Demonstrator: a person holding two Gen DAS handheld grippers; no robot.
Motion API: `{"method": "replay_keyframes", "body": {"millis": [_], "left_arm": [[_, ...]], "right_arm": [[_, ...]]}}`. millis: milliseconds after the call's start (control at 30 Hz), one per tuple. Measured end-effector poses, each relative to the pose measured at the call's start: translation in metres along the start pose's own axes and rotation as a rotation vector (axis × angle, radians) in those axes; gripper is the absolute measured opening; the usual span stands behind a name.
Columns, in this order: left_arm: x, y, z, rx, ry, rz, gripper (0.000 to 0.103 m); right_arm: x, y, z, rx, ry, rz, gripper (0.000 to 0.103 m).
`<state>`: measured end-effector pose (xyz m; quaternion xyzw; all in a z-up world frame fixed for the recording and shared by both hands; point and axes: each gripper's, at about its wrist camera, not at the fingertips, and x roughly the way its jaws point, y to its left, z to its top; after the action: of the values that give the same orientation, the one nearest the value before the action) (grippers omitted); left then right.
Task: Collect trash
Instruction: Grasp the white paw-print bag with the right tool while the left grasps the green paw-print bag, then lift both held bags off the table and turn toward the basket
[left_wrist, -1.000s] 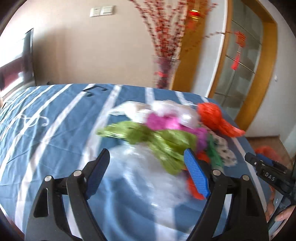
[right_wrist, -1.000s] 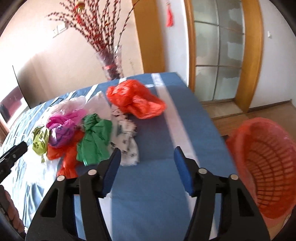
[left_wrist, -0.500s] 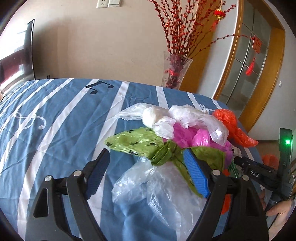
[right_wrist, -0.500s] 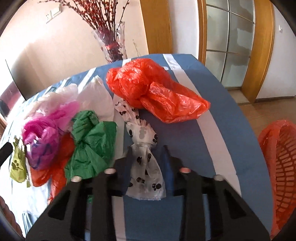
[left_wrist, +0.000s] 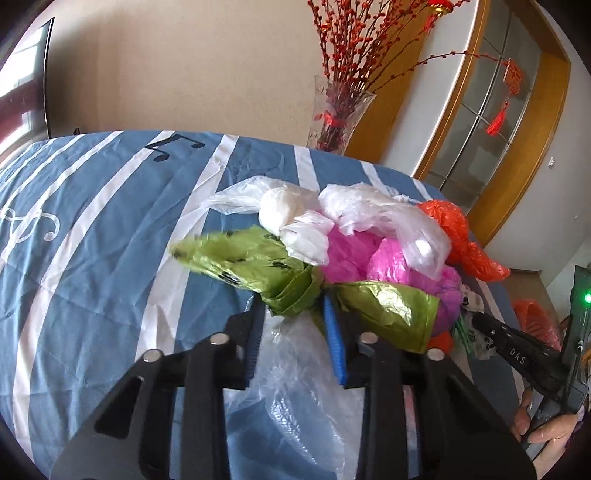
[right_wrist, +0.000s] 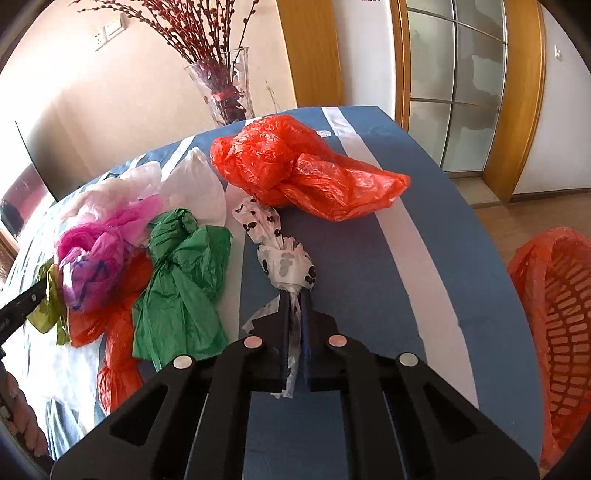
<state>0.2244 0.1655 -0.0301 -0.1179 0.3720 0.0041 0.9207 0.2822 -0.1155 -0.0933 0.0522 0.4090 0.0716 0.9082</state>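
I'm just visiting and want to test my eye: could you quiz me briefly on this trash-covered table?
1. True or false: the right gripper is shut on the spotted bag.
2. Which bag does the left gripper pinch? A) pink bag B) olive bag C) big red bag
3. Fill in: in the right wrist view, the red basket stands off the table's ______ edge.

Key
1. True: its pads clamp the bag's tail.
2. B, the olive bag, held at its knot; the pink bag and big red bag lie free.
3. Right.
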Motion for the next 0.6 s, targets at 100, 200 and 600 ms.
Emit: {"method": "replay_keyframes", "body": {"millis": [100,200,600], "left_arm": [[-0.008,-0.001,0.0,0.003,-0.018,-0.015,0.023],[-0.016,-0.003,0.0,0.01,-0.035,-0.022,0.019],[-0.055,-0.027,-0.008,0.068,-0.109,-0.073,0.013]], "right_arm": [[-0.006,-0.003,-0.003,0.004,-0.005,0.004,0.006],[-0.015,-0.007,-0.008,0.007,-0.012,0.009,0.005],[-0.058,-0.021,-0.023,0.011,-0.069,0.015,0.005]]}}
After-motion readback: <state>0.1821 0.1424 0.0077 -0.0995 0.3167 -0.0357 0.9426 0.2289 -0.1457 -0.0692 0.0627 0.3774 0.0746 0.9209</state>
